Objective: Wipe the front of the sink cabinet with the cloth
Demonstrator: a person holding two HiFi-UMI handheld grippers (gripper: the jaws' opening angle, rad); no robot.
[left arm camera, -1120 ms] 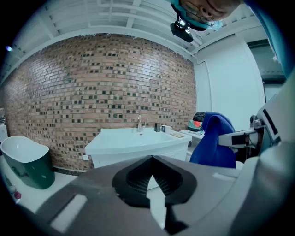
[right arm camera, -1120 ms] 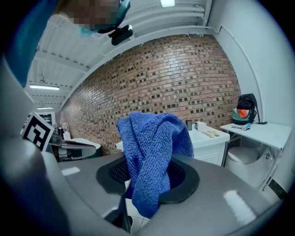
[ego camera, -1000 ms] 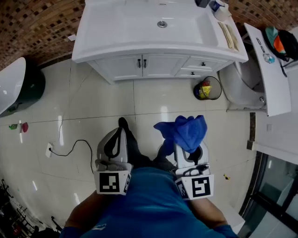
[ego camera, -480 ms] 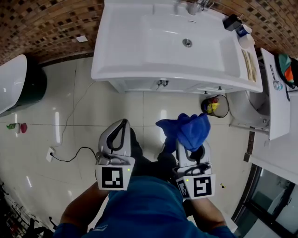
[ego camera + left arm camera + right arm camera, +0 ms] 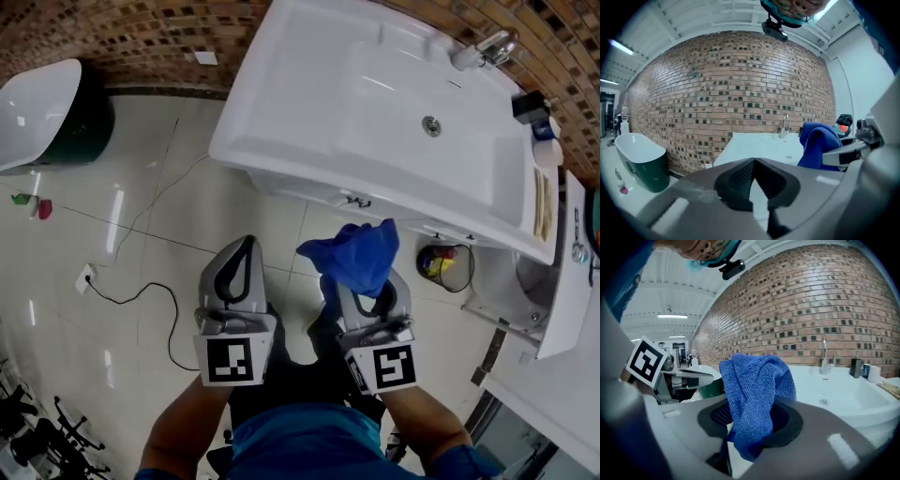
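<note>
Two claws at lower centre, the right claw (image 5: 367, 292) clamped on the blue cloth (image 5: 354, 255), the left claw (image 5: 242, 249) closed and empty; approach step, next press cloth to the cabinet front (image 5: 314, 187) just above.

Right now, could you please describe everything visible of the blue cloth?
The blue terry cloth has a looped towel weave. It is bunched and folded, standing up out of the right claw, whose jaws pinch its lower part, a short end hanging below. It is in the air, short of the white sink cabinet.
</note>
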